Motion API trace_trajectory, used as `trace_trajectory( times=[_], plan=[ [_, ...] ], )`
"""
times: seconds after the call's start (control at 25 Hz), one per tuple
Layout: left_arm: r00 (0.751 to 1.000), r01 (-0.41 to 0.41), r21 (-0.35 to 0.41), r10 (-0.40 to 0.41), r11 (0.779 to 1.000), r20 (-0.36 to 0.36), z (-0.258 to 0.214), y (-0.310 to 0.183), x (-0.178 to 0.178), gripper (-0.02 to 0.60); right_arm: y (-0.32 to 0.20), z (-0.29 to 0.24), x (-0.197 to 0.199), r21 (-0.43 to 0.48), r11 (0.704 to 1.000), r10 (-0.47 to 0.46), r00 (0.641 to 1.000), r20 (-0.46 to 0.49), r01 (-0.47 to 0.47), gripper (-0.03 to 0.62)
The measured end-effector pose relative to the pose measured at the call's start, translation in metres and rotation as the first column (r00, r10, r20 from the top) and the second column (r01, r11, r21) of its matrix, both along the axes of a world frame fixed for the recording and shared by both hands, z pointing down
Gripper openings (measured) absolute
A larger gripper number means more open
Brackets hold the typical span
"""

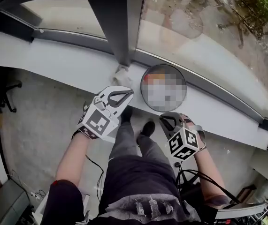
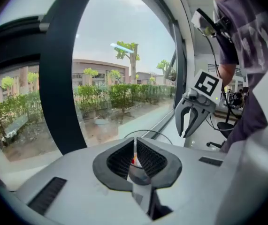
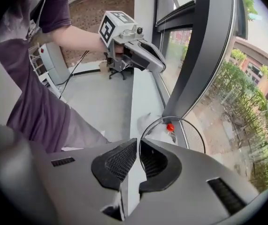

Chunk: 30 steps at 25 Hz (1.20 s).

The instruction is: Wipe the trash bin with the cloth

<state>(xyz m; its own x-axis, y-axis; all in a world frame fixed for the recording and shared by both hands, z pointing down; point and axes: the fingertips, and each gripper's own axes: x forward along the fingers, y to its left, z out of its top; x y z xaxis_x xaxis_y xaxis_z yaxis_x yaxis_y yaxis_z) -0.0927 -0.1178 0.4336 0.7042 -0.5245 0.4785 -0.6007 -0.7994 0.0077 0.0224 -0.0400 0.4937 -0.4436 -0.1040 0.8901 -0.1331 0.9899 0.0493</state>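
A round wire-mesh trash bin (image 1: 141, 88) stands on the white window ledge (image 1: 68, 62), just right of the dark window post. A crumpled pale cloth (image 1: 122, 75) lies on the ledge at the foot of that post, left of the bin. My left gripper (image 1: 131, 92) is shut and empty, its tips close to the cloth and the bin's left rim. My right gripper (image 1: 162, 119) is shut and empty below the bin's near rim. In the right gripper view the bin (image 3: 197, 142) holds a small red thing (image 3: 170, 127), with the cloth (image 3: 148, 122) beside it and the left gripper (image 3: 158, 65) above.
The dark window post (image 1: 119, 22) rises behind the cloth, with glass panes on both sides. A person's legs and shoes (image 1: 147, 128) stand on the grey floor below the ledge. An office chair (image 1: 4, 90) is at the far left, and cables hang near the right hand.
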Motion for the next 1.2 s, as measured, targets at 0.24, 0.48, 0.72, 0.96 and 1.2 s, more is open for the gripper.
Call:
trace_trajectory(
  times=[0.24, 0.48, 0.72, 0.96, 1.2],
  plan=[
    [0.941, -0.046, -0.253, 0.127, 0.966, 0.314, 0.181, -0.015, -0.022, 0.324, -0.015, 0.049, 0.011, 0.037, 0.997, -0.068, 0.991, -0.111, 0.073, 0.131],
    [0.873, 0.077, -0.41, 0.137, 0.909, 0.467, 0.315, -0.027, -0.04, 0.399, -0.012, 0.087, 0.023, -0.03, 0.984, -0.179, 0.958, -0.225, 0.177, 0.144],
    [0.865, 0.17, -0.47, 0.098, 0.866, 0.493, 0.374, -0.044, -0.052, 0.385, 0.0, 0.102, 0.015, -0.061, 0.966, -0.26, 0.935, -0.242, 0.253, 0.14],
    [0.861, 0.152, -0.493, 0.13, 0.857, 0.492, 0.396, -0.038, -0.049, 0.136, 0.0, 0.106, 0.012, -0.088, 0.98, -0.189, 0.965, -0.183, 0.176, 0.037],
    [0.976, 0.216, -0.468, -0.18, 0.857, 0.12, 0.31, -0.049, -0.029, 0.069, 0.003, 0.102, 0.002, -0.123, 0.991, -0.07, 0.987, -0.147, 0.052, 0.038]
  ],
)
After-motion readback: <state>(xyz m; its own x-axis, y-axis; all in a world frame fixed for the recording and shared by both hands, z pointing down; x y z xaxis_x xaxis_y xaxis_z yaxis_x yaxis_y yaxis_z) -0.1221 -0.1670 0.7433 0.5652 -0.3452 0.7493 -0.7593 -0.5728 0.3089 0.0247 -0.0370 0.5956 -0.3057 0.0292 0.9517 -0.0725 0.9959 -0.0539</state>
